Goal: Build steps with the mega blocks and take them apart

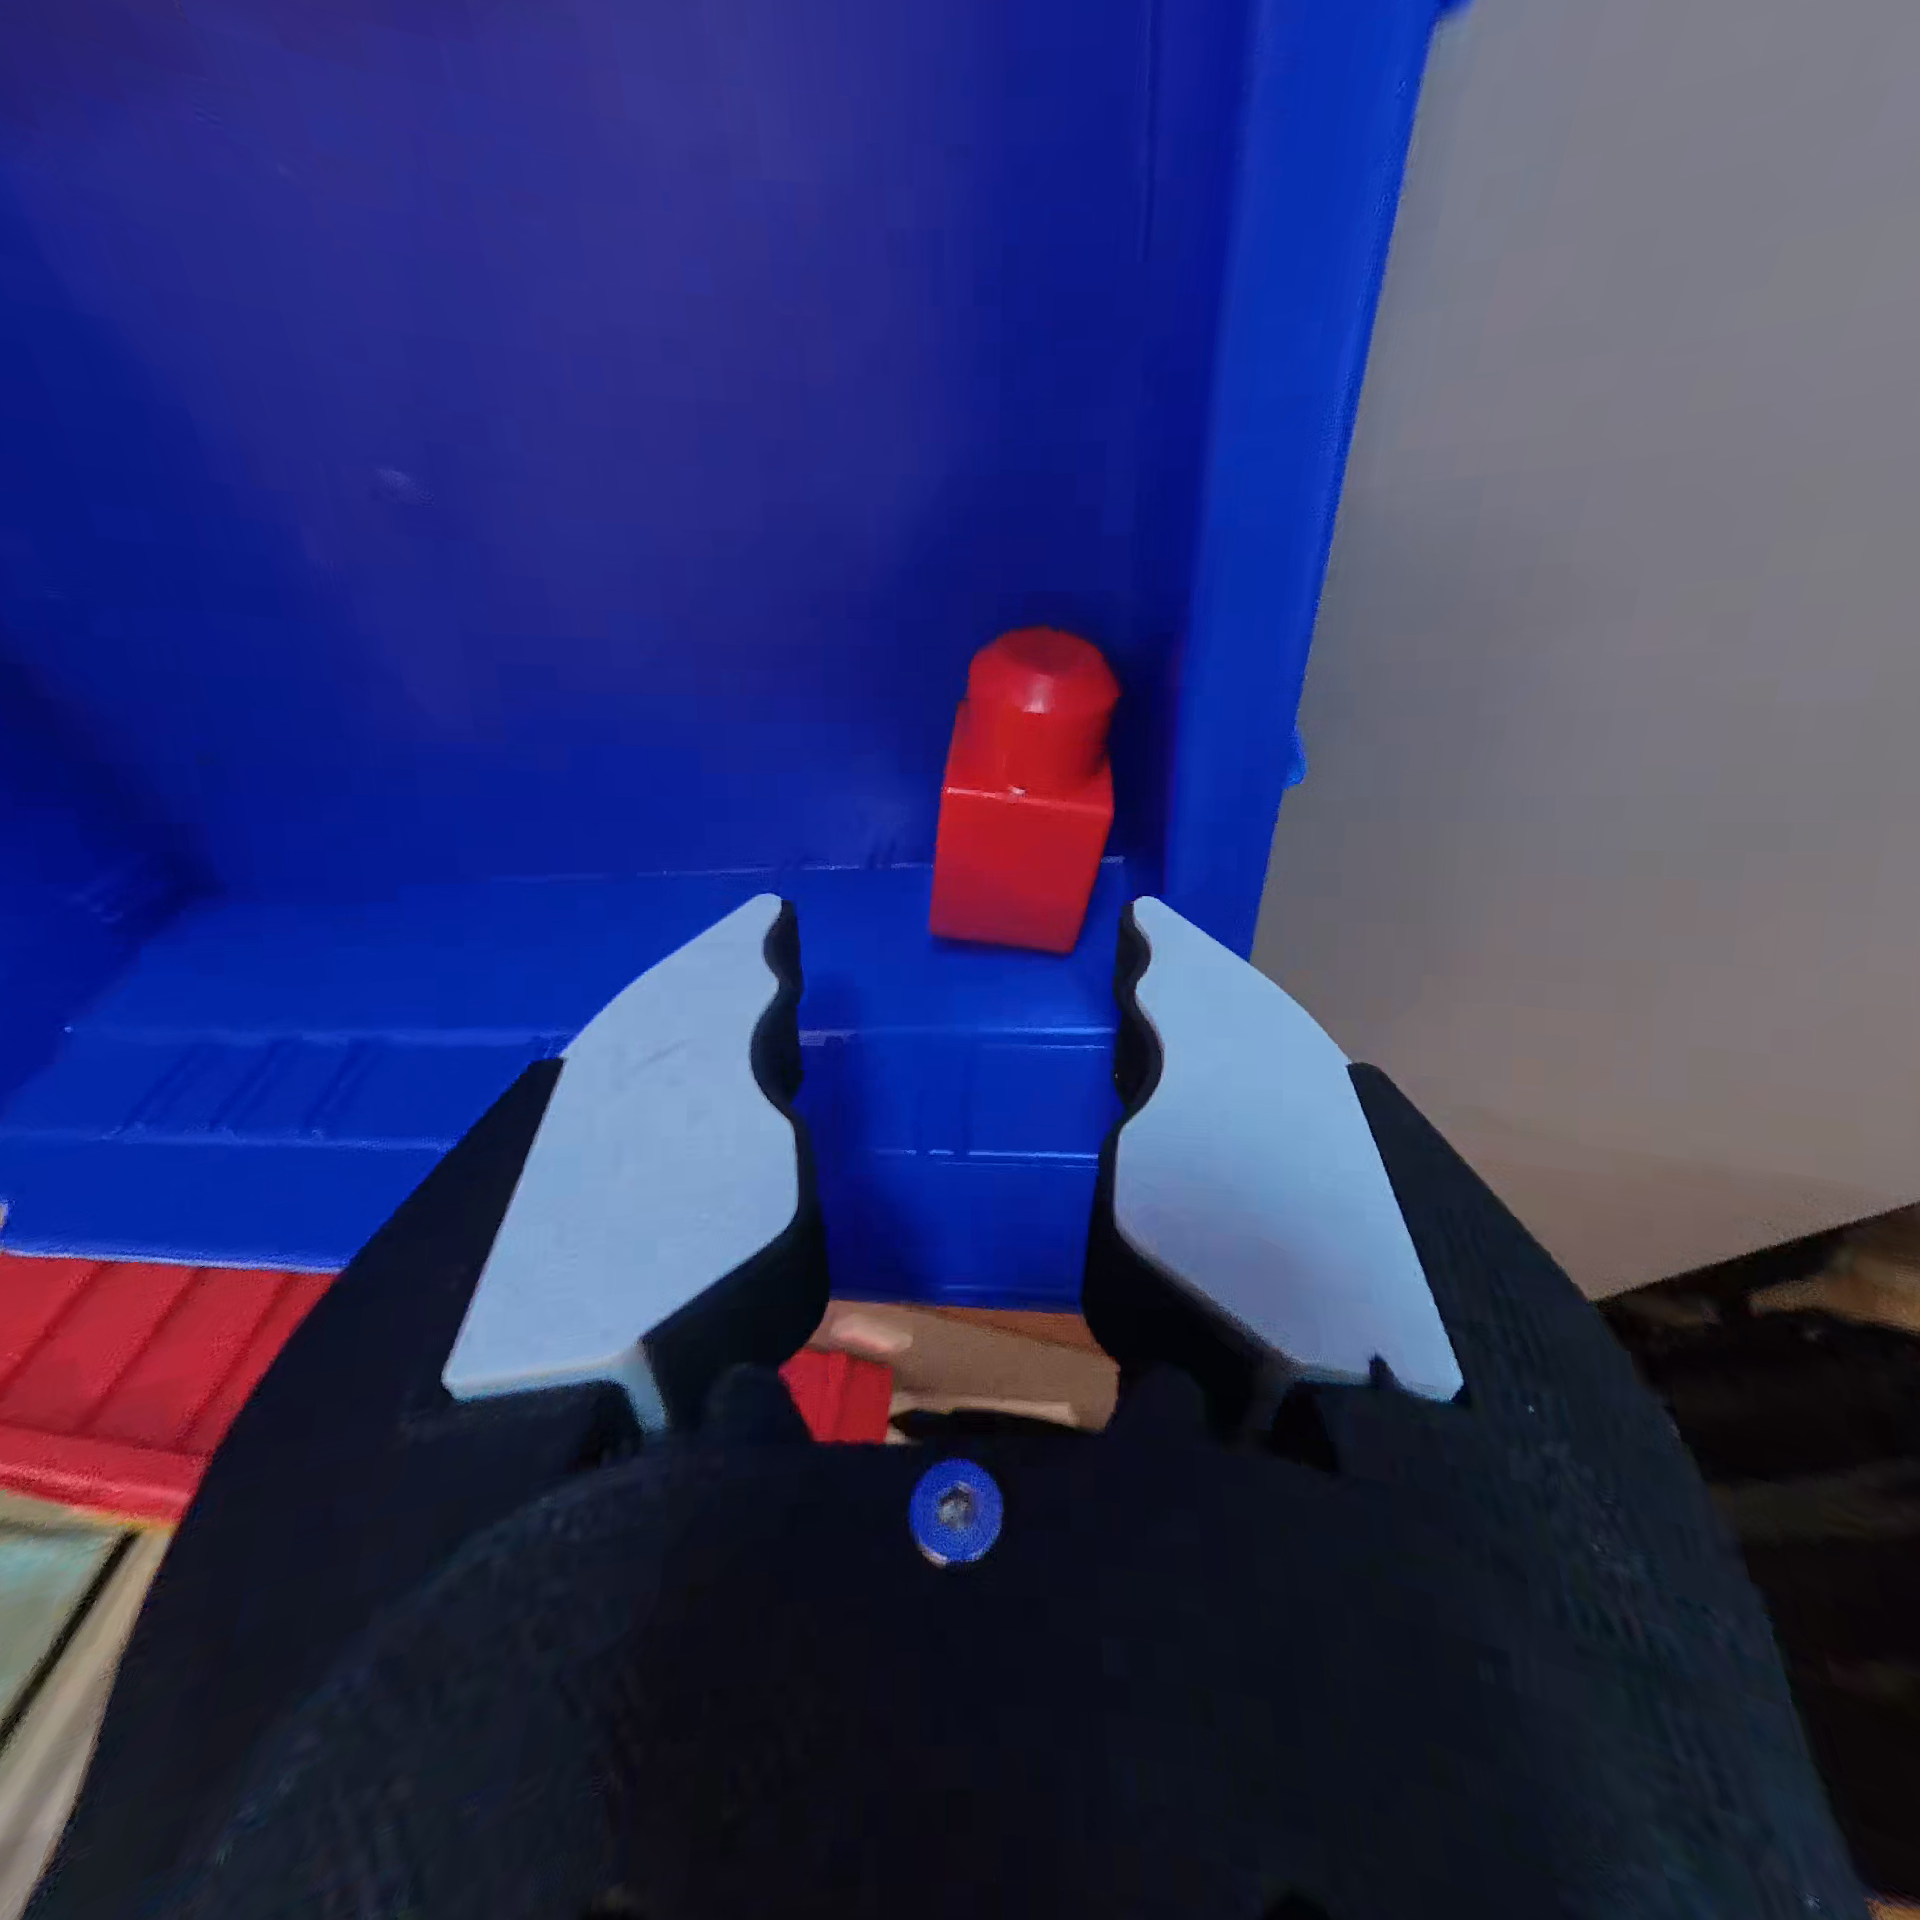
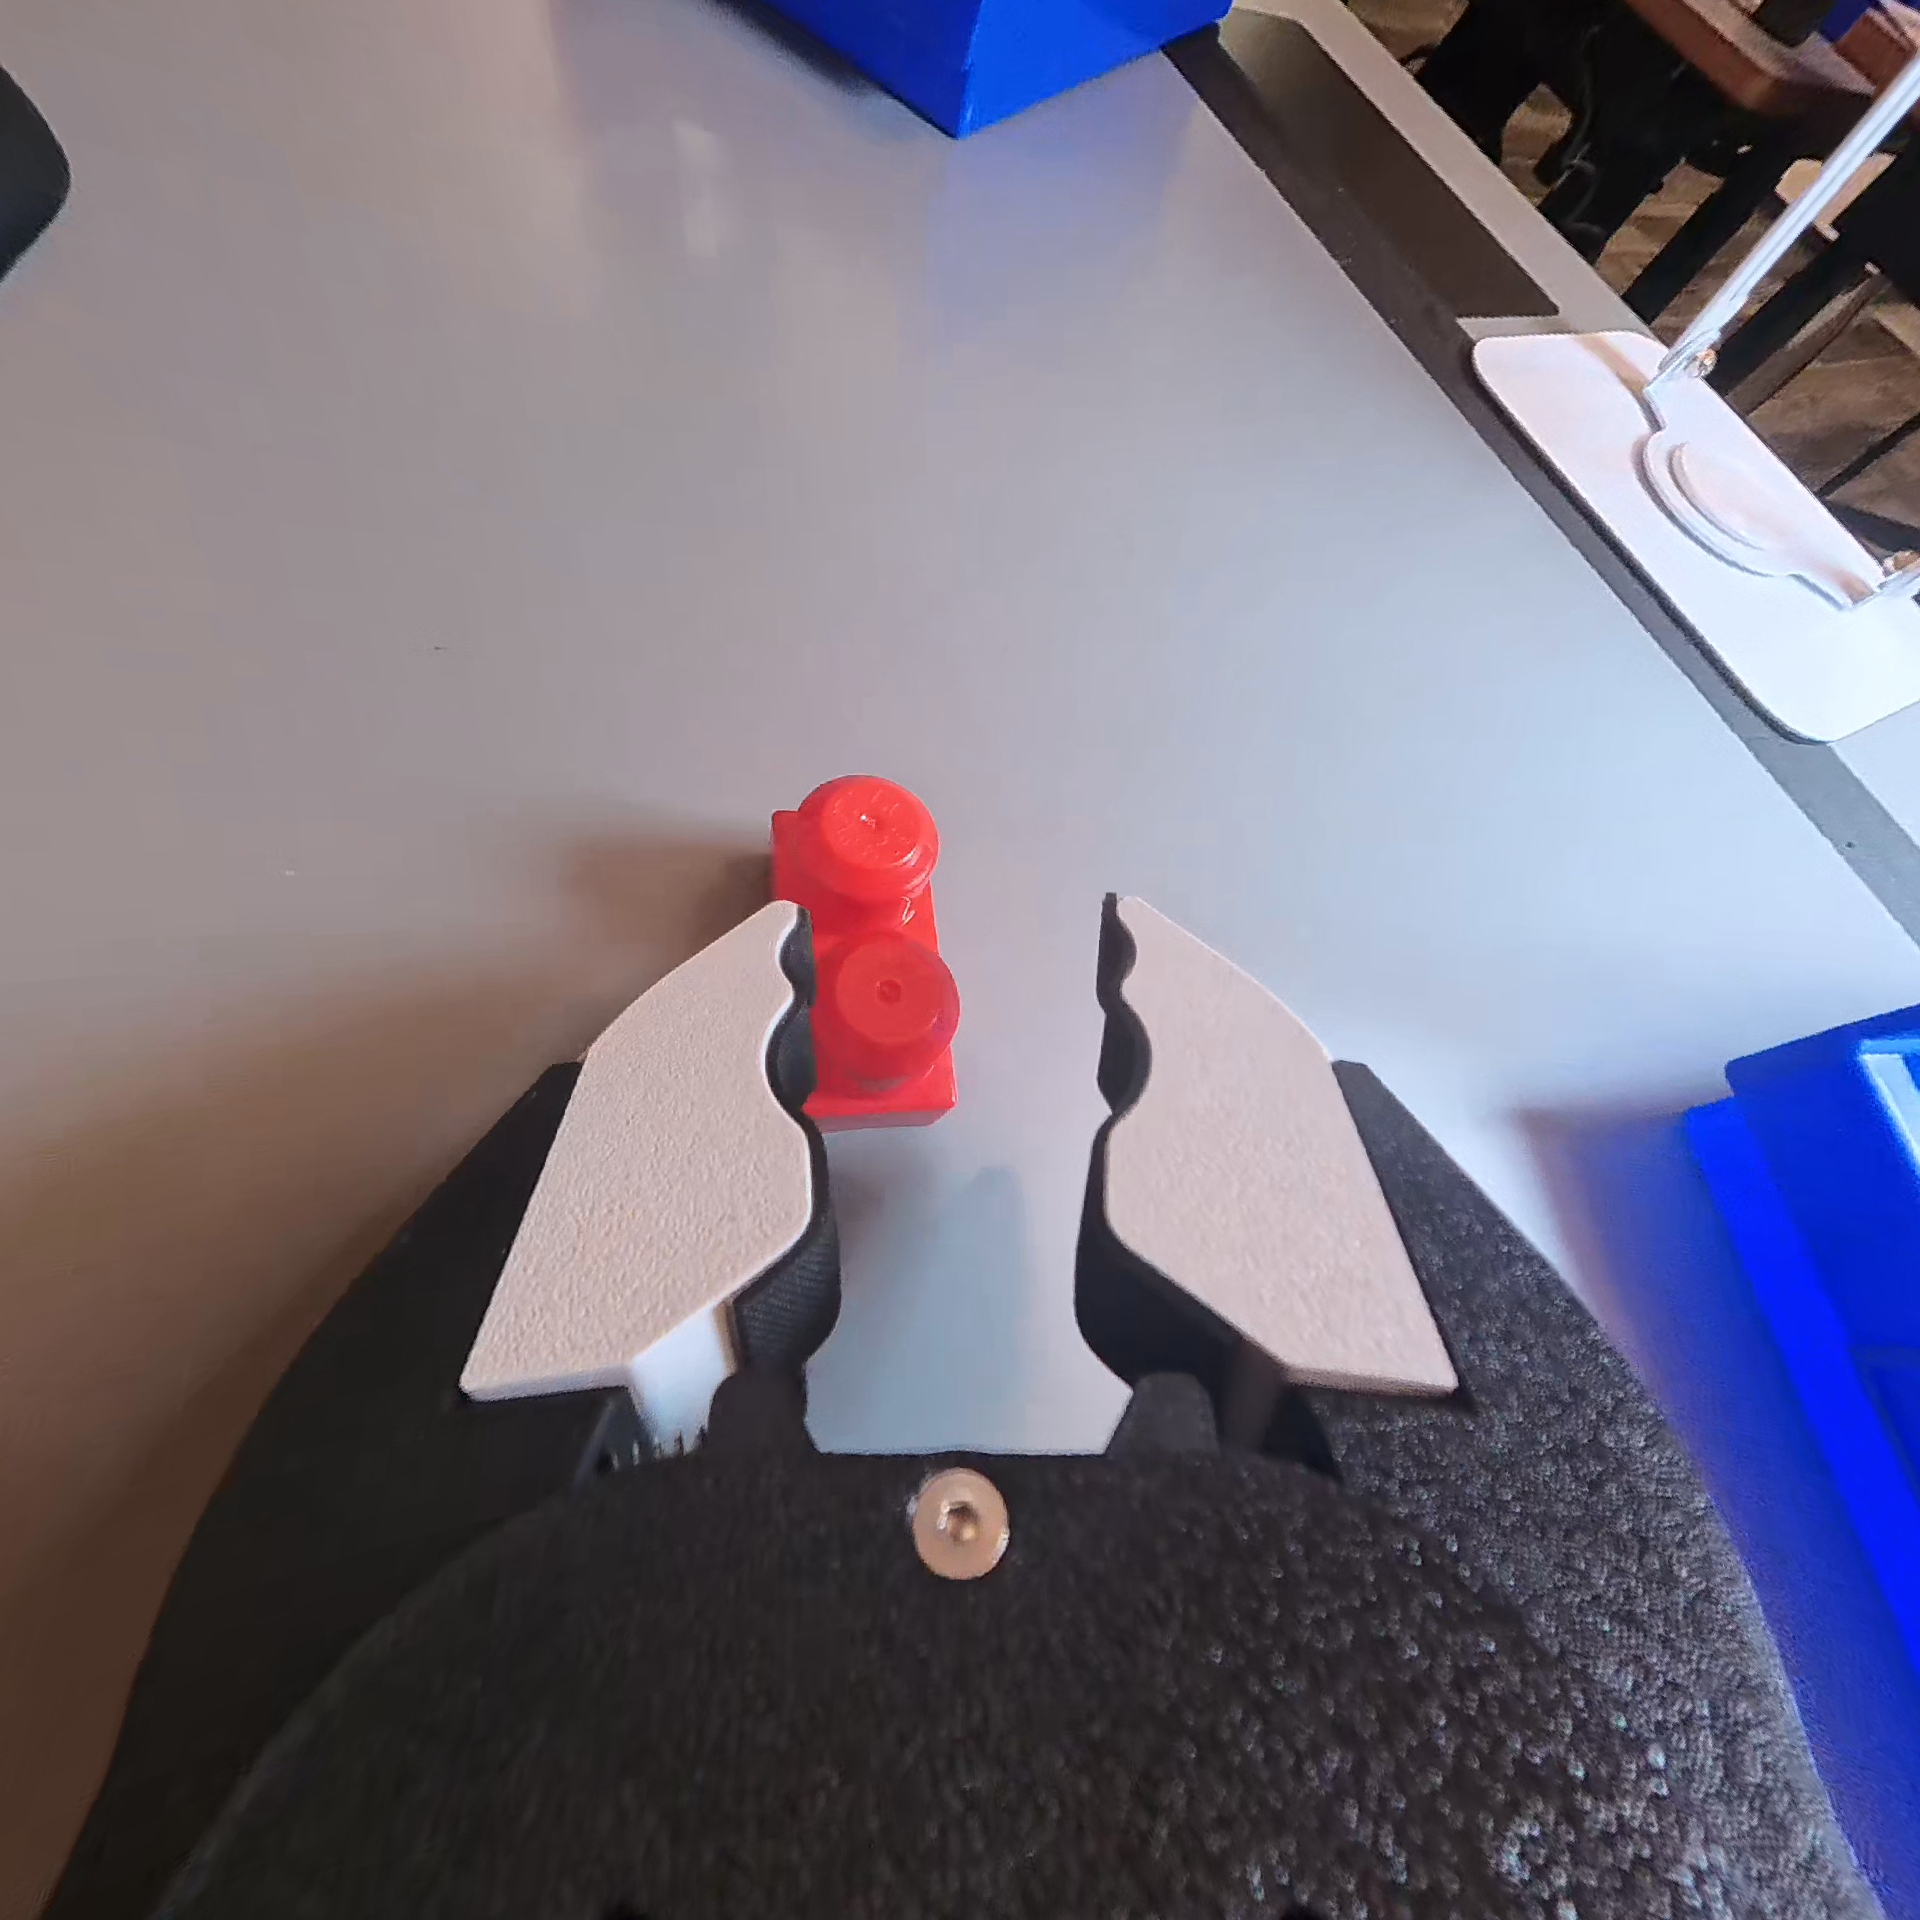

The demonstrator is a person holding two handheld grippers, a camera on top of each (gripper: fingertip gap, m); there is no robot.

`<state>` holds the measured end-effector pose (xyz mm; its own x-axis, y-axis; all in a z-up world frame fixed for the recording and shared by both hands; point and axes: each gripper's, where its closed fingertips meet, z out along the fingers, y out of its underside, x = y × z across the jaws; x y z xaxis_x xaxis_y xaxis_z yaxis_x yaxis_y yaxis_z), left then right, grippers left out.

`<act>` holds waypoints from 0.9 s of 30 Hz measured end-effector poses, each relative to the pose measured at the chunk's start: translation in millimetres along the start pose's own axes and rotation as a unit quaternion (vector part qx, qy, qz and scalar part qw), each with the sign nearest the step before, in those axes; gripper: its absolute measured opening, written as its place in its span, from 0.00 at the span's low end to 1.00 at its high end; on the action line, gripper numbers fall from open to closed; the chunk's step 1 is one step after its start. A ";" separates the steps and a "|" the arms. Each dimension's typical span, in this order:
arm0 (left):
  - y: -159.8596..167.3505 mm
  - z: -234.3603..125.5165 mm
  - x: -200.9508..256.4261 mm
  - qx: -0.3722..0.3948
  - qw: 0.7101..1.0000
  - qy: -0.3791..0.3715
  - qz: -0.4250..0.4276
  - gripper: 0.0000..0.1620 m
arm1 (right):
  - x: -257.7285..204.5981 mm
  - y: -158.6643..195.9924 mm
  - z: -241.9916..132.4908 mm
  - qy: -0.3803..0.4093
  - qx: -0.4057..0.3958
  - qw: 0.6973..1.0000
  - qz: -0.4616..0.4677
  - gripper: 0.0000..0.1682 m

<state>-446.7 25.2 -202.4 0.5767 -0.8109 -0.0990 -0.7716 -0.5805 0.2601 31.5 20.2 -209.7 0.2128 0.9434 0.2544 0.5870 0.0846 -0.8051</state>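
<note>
In the left wrist view the left gripper (image 1: 954, 940) hangs with its two pale fingers spread apart and nothing between them, so it is released. It is tipped over the edge of a blue bin (image 1: 623, 520), whose inner wall fills most of the view and whose floor shows just beyond the fingertips. A small red block (image 1: 1023, 821) with a single stud on top stands upright on the bin floor, tucked against the right-hand inner corner, a little past the gap between the fingers and slightly to the right of it; neither finger touches it. Below the bin's near rim a ribbed red surface (image 1: 125, 1351) shows at the lower left. To the right of the bin lies the grey table (image 1: 1610, 727). In the right wrist view the right gripper (image 2: 954, 914) is also released, its fingers wide apart above the same grey table (image 2: 520, 416). A red block with two studs (image 2: 873, 956) lies flat on the table, studs up, its long side running away from the camera. It sits at the left side of the gap, right beside the left finger's inner edge, though I cannot tell if they touch; the right finger is well clear of it. A blue corner (image 2: 987, 62) juts in at the top of this view, another blue piece (image 2: 1829, 1195) shows at the right edge, and a white lamp base (image 2: 1662, 499) rests near the table's far right edge.
</note>
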 end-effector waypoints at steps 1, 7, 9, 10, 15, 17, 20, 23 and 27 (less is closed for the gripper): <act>4.4 4.7 -1.3 -0.023 1.000 -0.004 0.014 0.36 | 0.7 0.5 0.3 -0.003 0.001 1.000 0.006 0.31; 2.4 13.4 -8.8 -0.046 0.998 -0.004 0.030 0.33 | 6.0 2.4 -0.9 -0.002 0.005 1.000 0.018 0.31; -12.2 6.4 -38.5 0.008 0.996 -0.088 0.012 0.11 | 8.3 2.3 -1.8 0.002 0.007 1.000 0.019 0.30; -18.6 2.0 -47.1 0.037 0.993 -0.113 0.010 0.12 | 9.4 2.4 -2.1 0.003 0.008 1.000 0.021 0.30; -16.4 -1.6 -52.7 0.058 0.991 -0.122 -0.002 0.26 | 10.3 3.6 -1.3 0.001 0.008 1.000 0.027 0.30; -13.8 -0.3 -56.7 0.046 0.990 -0.136 0.014 0.29 | 9.3 4.4 -0.1 -0.002 0.006 1.000 0.026 0.30; -24.7 -1.8 -66.9 0.066 0.987 -0.146 -0.007 0.30 | 8.4 6.1 1.3 -0.002 0.002 1.000 0.024 0.30; -49.5 -9.1 -86.3 0.145 0.975 -0.142 -0.092 0.31 | 8.2 6.2 1.3 -0.001 0.002 1.000 0.026 0.30; -72.3 -15.5 -123.7 0.255 0.908 -0.102 -0.316 0.32 | 9.4 6.8 1.1 0.001 0.001 0.999 0.032 0.29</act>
<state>-458.1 168.6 -194.2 0.9258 -0.2708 -0.2636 -0.3582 -0.8512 -0.3837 36.6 30.0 -213.4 0.2507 0.9465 0.2030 0.5702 0.0251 -0.8211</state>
